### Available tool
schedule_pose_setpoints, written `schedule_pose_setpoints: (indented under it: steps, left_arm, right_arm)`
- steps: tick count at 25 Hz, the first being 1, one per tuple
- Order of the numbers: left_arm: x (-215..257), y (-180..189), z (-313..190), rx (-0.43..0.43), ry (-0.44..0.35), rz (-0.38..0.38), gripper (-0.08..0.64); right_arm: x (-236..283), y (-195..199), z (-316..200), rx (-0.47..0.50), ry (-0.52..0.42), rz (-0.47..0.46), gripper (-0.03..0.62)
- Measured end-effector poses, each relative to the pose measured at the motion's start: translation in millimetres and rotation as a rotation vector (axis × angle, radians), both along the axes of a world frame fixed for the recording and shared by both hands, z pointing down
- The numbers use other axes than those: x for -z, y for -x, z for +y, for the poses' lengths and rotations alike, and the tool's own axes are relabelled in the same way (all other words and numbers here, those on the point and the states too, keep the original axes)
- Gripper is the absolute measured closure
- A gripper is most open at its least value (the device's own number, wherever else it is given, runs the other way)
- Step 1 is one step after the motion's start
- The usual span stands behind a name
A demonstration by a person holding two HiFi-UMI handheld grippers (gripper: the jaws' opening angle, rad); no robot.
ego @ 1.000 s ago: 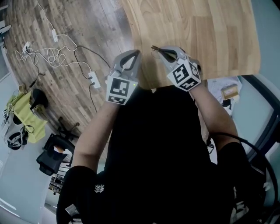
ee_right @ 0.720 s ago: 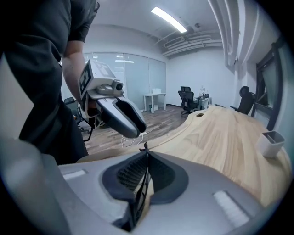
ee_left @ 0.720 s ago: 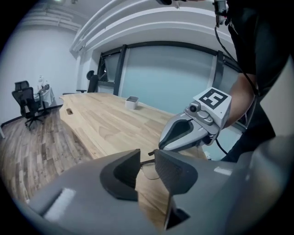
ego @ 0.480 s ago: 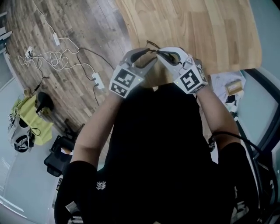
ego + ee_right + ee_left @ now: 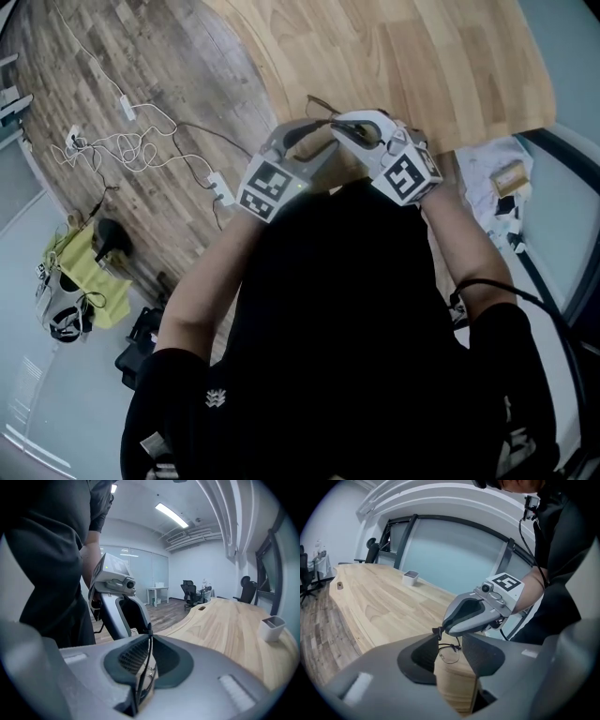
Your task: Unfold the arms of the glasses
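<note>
The thin dark wire-framed glasses [image 5: 449, 651] hang in the air over the near edge of the pale wooden worktop [image 5: 441, 66], not resting on it. The right tool [image 5: 148, 654] is clenched on a slim dark bar of the frame, an arm by the look of it, which runs up through the narrow gap between its ribbed pads. Its jaws have just been opening a little, yet the wire sits pinched there, and the frame hangs from that grip alone with a lens dangling below.

The left tool [image 5: 322, 127] is released. Its jaws have just been opening and stand well apart, with the lens showing in the gap but neither pad touching it. In the head view it sits at 9 o'clock of the glasses and the right tool at 3 o'clock, tips nearly meeting.

This layout probably serves the unfolding. One tool anchors the frame aloft, where an arm has room to swing, and the other comes in wide to catch the free arm. No arm looks clearly spread yet.
</note>
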State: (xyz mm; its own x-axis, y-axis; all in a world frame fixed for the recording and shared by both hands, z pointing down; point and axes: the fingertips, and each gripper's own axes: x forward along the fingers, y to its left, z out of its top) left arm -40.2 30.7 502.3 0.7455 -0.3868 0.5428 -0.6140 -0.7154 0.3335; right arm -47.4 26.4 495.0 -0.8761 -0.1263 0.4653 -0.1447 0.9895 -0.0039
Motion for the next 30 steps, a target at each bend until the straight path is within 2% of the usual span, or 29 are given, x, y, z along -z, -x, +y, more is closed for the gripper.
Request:
schedule_pose_setpoints:
  steps: [11,15,19,22,30]
  left_arm:
    - [15.4,-29.9,13.8,-0.081,-0.046,0.009,0.393]
    - [24.5,-45.4,21.7,-0.142,-0.073,0.009,0.393]
    - [31.4,-64.4,32.9,-0.213,-0.092,0.017,0.393]
    - [34.8,-78.2,40.0,-0.272,-0.11,0.018,0.393]
    - [40.4,-104.5,57.3,-0.389,-0.14,0.009,0.393]
  right_arm:
    - [8.0,-33.0,10.9,-0.033,0.003,0.027,0.537]
    - [15.3,-55.5,21.5,-0.042,0.006,0.047,0.535]
    - [2.1,-79.5,31.3,-0.093,0.043,0.084,0.533]
    - [-17.8,-91.8,37.2,-0.129,0.088,0.12,0.498]
    - [-44.2,-101.3,38.3,-0.244,0.141,0.146,0.483]
